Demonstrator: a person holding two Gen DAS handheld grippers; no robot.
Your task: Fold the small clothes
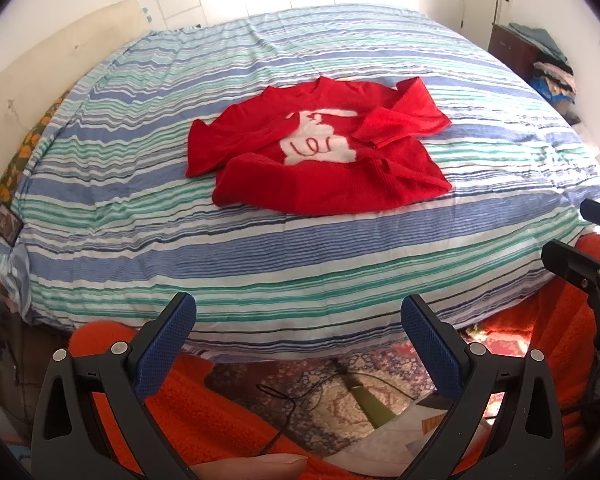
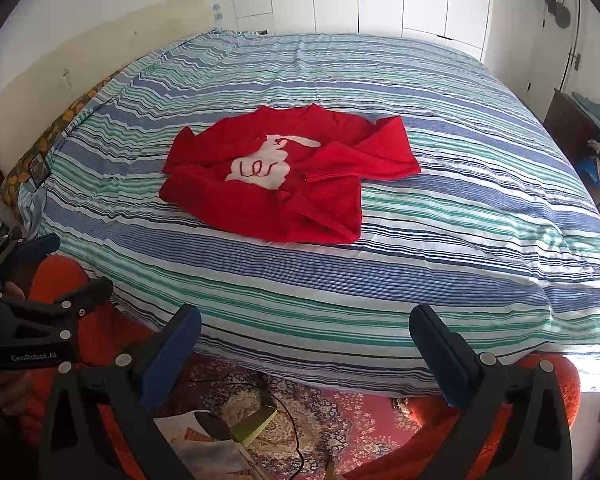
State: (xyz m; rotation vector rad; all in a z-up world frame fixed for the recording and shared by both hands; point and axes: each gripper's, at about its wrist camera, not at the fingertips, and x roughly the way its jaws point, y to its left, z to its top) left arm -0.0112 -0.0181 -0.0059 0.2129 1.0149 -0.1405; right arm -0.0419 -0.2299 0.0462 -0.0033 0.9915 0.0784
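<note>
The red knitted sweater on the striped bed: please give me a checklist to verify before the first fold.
1. Red knitted sweater with white hand motif lies on the blue-green striped bed cover: ok.
2. Sweater spread flat: not ok, one sleeve is folded across the front.
3. Left gripper open, empty: ok.
4. Right gripper open, empty: ok.
5. Grippers at the sweater: not ok, both are at the near bed edge.

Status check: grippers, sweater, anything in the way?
Left gripper open, empty. Right gripper open, empty. Red sweater rumpled on striped bedspread, untouched. Path clear.
</note>
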